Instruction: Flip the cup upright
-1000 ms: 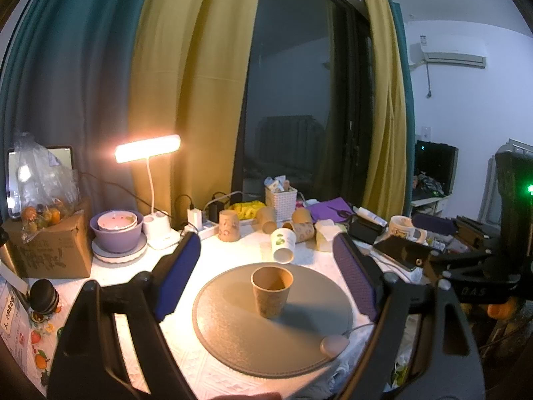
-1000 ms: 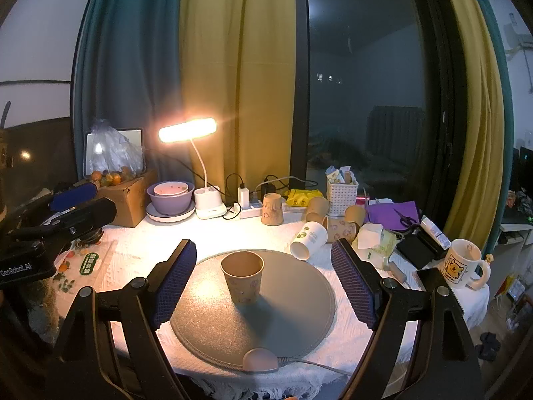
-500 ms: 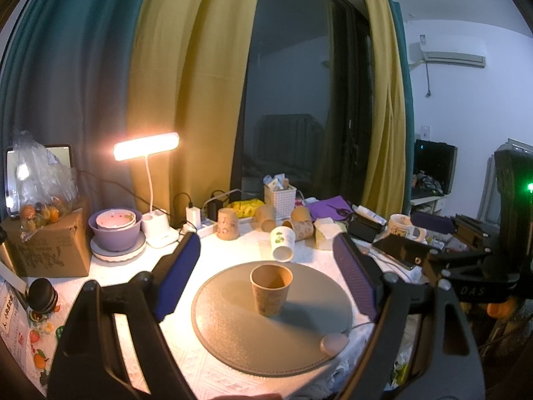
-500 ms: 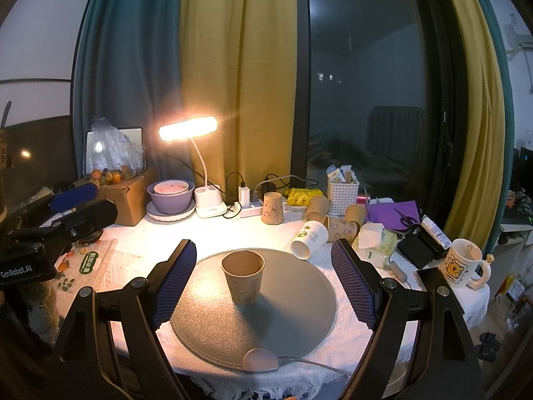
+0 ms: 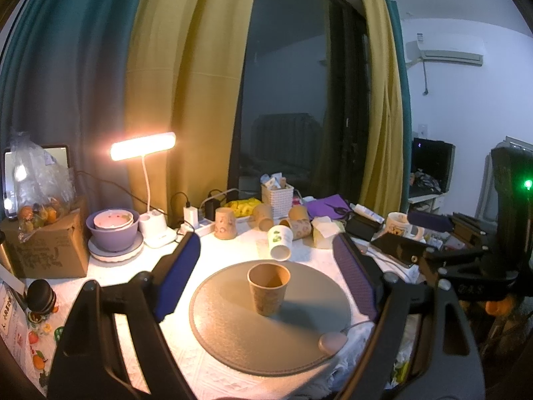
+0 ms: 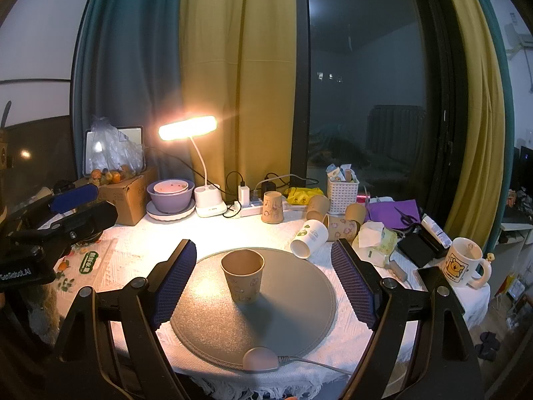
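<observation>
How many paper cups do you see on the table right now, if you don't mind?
6: the brown cup upright on the round mat; an upside-down cup by the power strip; a white cup on its side; three brown cups near the basket. More may be hidden.

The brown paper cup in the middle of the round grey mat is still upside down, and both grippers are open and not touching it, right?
Not quite. The brown paper cup already stands upright on the round grey mat, its open mouth facing up, as the right wrist view shows. The rest holds: the left gripper and the right gripper are both open and not touching it.
</observation>
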Tool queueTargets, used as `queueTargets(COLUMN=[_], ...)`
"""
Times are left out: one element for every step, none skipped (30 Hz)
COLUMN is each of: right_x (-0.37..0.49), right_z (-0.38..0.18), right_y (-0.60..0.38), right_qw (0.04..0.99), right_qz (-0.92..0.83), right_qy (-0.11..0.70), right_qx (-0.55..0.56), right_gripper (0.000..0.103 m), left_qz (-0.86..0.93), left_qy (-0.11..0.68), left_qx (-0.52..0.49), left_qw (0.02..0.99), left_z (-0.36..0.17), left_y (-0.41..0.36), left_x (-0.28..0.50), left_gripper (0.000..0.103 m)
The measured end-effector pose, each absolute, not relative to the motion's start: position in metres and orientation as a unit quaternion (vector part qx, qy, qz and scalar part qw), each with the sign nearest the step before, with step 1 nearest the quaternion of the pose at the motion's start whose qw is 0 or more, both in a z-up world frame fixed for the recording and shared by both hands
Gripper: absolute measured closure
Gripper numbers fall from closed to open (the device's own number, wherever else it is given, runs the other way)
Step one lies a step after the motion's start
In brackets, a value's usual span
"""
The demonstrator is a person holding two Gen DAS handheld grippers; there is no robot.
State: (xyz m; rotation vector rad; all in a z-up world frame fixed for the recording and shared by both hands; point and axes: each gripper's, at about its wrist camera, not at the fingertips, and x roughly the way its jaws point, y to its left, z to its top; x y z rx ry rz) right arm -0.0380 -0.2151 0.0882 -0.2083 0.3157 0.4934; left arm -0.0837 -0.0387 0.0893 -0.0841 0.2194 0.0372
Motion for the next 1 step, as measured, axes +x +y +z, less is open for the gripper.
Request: queueTargets(right_x=[-0.0365], right_z=[0.0886], right_y=[-0.2144], right_qw=[0.952], right_qz=[0.243], right_qy=[0.155], right_qx=[-0.103], right_gripper=[0.017], left_qz=[0.015], left_qy=[0.111], left_qx=[-0.044], left_qw=[0.993], left_z=[0.0884], left_y=[-0.04], left_x=[-0.0845], left_gripper=[0.02])
